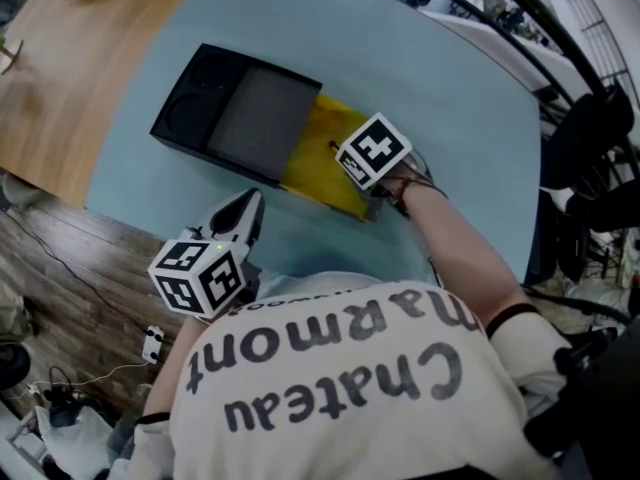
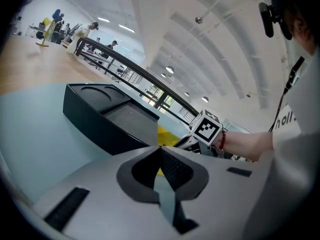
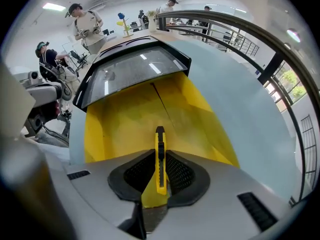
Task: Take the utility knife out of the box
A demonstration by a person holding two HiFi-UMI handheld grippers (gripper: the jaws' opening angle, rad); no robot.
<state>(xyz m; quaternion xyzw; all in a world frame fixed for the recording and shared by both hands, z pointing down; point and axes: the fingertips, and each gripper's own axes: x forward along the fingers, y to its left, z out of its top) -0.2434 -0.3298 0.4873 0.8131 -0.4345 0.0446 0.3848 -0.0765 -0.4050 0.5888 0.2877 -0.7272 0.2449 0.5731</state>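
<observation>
Nearest, my left gripper (image 2: 161,151) hovers over the table's (image 1: 440,98) near edge, its fingers (image 2: 176,170) closed on nothing. Farther right, my right gripper (image 3: 160,156) points down into the box's (image 1: 200,108) yellow tray (image 3: 115,126). Its fingers (image 3: 181,174) are clamped on the knife (image 3: 160,139), which sits edge-up between them.

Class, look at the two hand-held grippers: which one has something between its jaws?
The right hand-held gripper: its jaws clamp the yellow utility knife. The left hand-held gripper is shut on nothing.
</observation>
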